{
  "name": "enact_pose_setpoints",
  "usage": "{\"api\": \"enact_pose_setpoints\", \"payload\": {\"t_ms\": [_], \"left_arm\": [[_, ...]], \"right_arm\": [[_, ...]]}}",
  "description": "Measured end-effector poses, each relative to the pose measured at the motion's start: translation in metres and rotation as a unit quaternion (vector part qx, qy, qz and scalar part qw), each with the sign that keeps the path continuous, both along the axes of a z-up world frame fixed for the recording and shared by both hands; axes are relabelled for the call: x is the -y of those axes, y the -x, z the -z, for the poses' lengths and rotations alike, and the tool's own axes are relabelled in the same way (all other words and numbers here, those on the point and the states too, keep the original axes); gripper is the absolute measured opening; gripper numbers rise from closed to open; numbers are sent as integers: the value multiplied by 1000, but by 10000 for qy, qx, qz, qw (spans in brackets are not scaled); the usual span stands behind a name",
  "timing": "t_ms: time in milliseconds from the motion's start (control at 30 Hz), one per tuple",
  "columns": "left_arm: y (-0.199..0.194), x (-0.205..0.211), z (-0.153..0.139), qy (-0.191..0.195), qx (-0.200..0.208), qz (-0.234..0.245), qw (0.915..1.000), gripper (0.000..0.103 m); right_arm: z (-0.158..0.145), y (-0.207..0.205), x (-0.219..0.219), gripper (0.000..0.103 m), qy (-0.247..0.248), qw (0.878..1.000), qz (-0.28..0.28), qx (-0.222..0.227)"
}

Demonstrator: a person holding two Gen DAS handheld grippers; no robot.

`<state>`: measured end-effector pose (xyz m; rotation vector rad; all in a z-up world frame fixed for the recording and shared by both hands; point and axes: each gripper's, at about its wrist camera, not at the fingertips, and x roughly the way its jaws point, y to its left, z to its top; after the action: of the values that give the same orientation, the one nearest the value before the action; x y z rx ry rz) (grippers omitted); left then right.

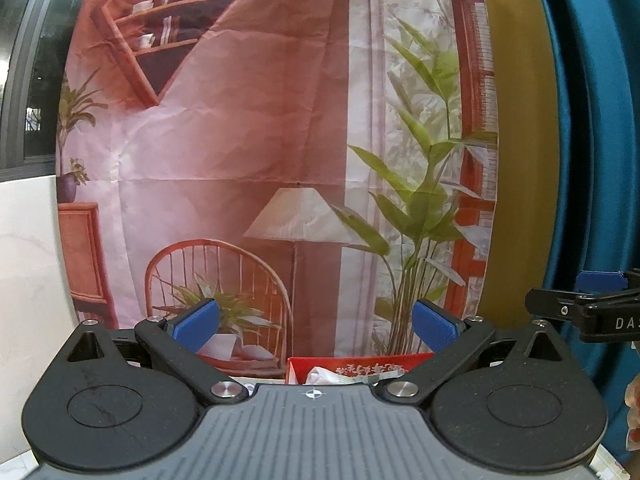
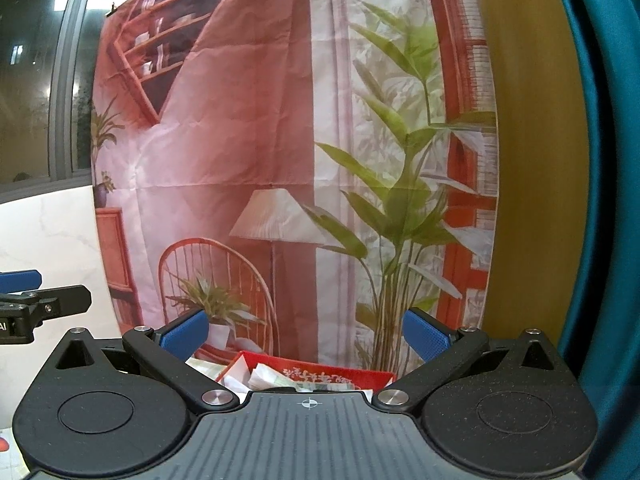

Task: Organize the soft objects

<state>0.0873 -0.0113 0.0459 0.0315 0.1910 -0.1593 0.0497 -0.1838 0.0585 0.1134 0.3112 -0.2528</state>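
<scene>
My left gripper (image 1: 316, 326) is open and empty, held up and facing the printed backdrop. My right gripper (image 2: 306, 334) is open and empty too, level with it. A red box (image 1: 362, 366) with white lettering sits low ahead, just past the left gripper's body; white and green soft packets (image 1: 326, 376) lie in it. The same red box (image 2: 344, 376) shows low in the right wrist view, with white crumpled items (image 2: 260, 376) inside. Each gripper shows at the edge of the other's view: the right one (image 1: 600, 304) at far right, the left one (image 2: 24, 300) at far left.
A printed cloth backdrop (image 1: 260, 152) of a room with chair, lamp and plant hangs close ahead. A teal curtain (image 1: 592, 120) is at the right, a white marble wall (image 1: 28, 260) and a dark window (image 2: 36, 80) at the left.
</scene>
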Motion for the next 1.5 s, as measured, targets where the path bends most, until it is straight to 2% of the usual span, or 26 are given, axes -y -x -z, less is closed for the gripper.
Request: {"api": "enact_pose_setpoints", "payload": {"t_ms": [1500], "left_arm": [[3,-4,3,-179,-58,-28,9998,103]], "right_arm": [[4,5,4,103,48,9999,58,-91]]}}
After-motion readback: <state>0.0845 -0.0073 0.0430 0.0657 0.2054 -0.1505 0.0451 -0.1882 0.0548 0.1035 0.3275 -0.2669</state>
